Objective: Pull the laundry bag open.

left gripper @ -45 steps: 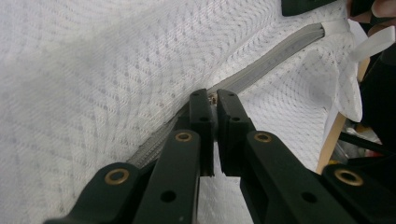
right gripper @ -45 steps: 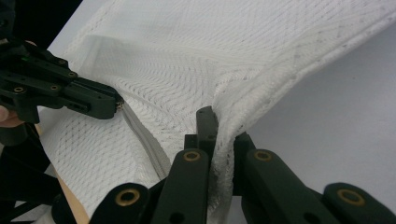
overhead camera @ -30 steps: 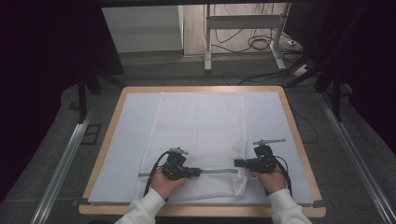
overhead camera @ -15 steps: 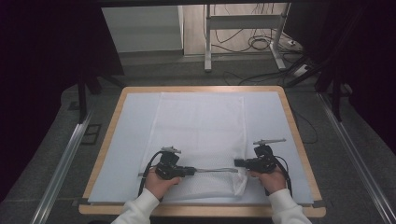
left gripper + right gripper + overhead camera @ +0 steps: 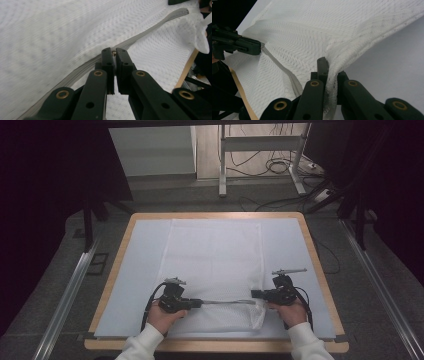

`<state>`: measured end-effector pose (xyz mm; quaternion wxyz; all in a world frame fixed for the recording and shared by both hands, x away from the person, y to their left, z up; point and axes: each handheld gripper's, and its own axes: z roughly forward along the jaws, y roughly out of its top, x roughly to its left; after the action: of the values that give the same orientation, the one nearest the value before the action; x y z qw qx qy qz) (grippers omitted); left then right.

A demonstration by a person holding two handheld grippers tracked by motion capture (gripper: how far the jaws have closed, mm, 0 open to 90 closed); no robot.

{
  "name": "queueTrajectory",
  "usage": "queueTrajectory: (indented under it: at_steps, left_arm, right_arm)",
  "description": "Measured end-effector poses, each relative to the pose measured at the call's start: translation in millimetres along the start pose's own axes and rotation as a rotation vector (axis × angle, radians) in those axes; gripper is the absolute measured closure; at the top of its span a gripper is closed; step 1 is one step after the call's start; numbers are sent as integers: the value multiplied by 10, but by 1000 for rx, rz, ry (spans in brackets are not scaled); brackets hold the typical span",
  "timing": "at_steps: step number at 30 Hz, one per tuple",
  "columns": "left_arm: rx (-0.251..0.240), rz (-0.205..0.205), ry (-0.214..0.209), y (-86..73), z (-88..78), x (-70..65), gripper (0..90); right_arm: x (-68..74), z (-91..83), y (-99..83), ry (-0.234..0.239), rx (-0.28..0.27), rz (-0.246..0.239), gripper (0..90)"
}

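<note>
White mesh laundry bag [image 5: 215,265]: right hand-held gripper [image 5: 256,294] clamps its corner, left hand-held gripper [image 5: 197,303] pinches the grey zipper's [image 5: 225,302] pull; keep fabric taut, draw steadily.

A white mesh bag [image 5: 215,265] lies flat on a pale sheet [image 5: 140,270] covering a wood-edged table [image 5: 320,270]. Near the bag's near edge a grey zipper [image 5: 225,302] runs left to right. The left gripper [image 5: 196,303] points right and meets the zipper's left end; the right gripper [image 5: 254,294] points left at the bag's near right corner, where the mesh bunches up. Both are held by hands in white sleeves. Beyond the table, cables [image 5: 280,167] lie on the floor.
</note>
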<state>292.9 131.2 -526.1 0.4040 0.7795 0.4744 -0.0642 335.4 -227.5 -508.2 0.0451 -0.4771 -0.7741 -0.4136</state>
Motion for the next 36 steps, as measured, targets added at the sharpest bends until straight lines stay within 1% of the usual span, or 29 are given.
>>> queueTrajectory:
  at_steps: [3,6,13,18,23,30,36]
  left_arm:
    - [-4,-3,-1,-15,-29,15,869]
    - [-3,2,3,-37,-65,20,869]
    - [-15,-14,9,-75,-148,81,869]
    - [-21,-14,10,-92,-171,99,869]
    - [-28,-28,22,-129,-249,165,869]
    - [-25,-28,22,-159,-273,183,869]
    - [-31,-41,26,-184,-327,233,869]
  right_arm:
    - [-5,-4,1,0,-1,1,882]
    - [-8,-5,1,-1,0,1,882]
    - [-12,-5,-3,-1,-1,0,882]
    - [-10,0,-3,0,0,0,882]
    - [-12,-5,-3,-3,-2,-1,882]
    - [-11,1,-5,-4,1,-1,882]
    - [-12,4,-5,-3,2,2,882]
